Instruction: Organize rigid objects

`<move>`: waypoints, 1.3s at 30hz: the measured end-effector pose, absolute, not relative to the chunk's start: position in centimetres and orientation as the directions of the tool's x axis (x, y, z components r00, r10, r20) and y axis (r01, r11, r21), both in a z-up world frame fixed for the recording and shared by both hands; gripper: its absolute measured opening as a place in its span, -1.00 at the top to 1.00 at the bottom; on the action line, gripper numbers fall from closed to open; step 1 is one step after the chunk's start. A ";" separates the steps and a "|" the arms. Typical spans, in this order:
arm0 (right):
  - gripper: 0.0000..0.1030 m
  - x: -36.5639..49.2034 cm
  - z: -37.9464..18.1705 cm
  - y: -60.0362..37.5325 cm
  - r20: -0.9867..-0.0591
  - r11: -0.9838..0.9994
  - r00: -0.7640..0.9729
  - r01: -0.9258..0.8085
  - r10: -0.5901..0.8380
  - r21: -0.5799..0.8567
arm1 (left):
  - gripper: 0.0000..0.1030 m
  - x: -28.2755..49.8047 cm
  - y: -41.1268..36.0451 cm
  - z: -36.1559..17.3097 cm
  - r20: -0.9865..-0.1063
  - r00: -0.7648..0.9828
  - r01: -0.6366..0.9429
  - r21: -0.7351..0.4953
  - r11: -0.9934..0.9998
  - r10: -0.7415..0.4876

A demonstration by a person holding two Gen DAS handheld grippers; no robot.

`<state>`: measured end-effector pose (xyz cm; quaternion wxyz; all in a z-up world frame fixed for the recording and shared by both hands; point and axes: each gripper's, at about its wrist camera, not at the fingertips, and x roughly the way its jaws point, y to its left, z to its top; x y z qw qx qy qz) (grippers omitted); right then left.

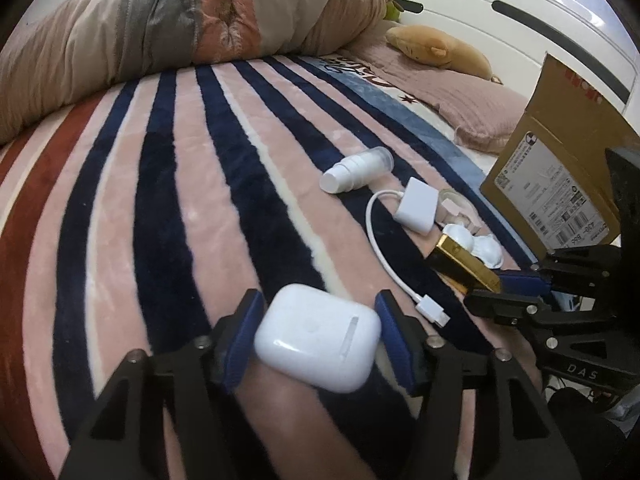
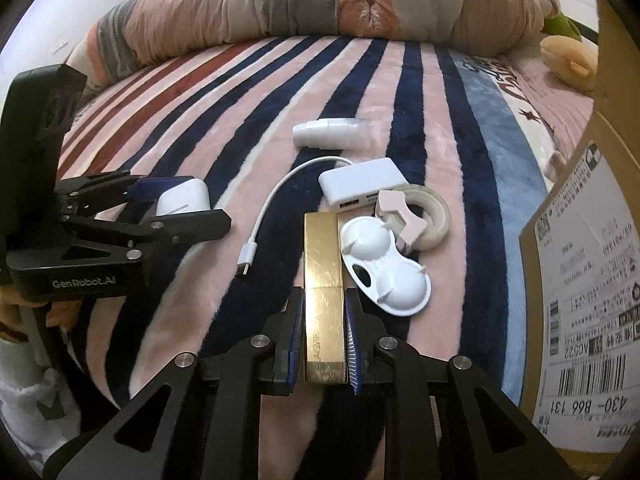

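My left gripper (image 1: pixel 318 312) holds a white earbud case (image 1: pixel 318 336) between its blue pads, tilted, above the striped blanket; it also shows in the right wrist view (image 2: pixel 184 198). My right gripper (image 2: pixel 323 312) is shut on a long gold box (image 2: pixel 323 280), seen from the side in the left wrist view (image 1: pixel 464 266). On the blanket lie a white USB hub with cable (image 2: pixel 362 182), a white cylinder bottle (image 2: pixel 330 134), a white two-cup plastic holder (image 2: pixel 384 264) and a tape roll with a pink dispenser (image 2: pixel 420 216).
A cardboard box with shipping labels (image 2: pixel 580 280) stands at the right, next to the pile; it also shows in the left wrist view (image 1: pixel 560 184). A rolled duvet (image 1: pixel 160 28) lies along the far side. A tan plush toy (image 1: pixel 436 46) rests on pink pillows.
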<state>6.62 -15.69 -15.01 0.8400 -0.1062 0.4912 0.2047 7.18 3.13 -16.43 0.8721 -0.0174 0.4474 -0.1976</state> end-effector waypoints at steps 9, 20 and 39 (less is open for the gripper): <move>0.74 4.9 -12.1 -15.3 -0.841 0.878 0.478 -0.478 0.253 -0.008 | -0.05 5.2 4.0 -15.2 -0.764 0.552 0.307 -0.185 0.934 -0.333; 0.74 3.4 -8.8 -14.3 -0.802 0.839 0.496 -0.544 0.332 0.010 | -0.05 3.2 4.9 -11.6 -0.741 0.602 0.271 -0.161 0.949 -0.297; 0.42 4.1 -13.9 -16.2 -0.881 0.842 0.372 -0.537 0.291 0.052 | -0.05 2.5 5.2 -15.6 -0.806 0.536 0.242 -0.140 0.960 -0.253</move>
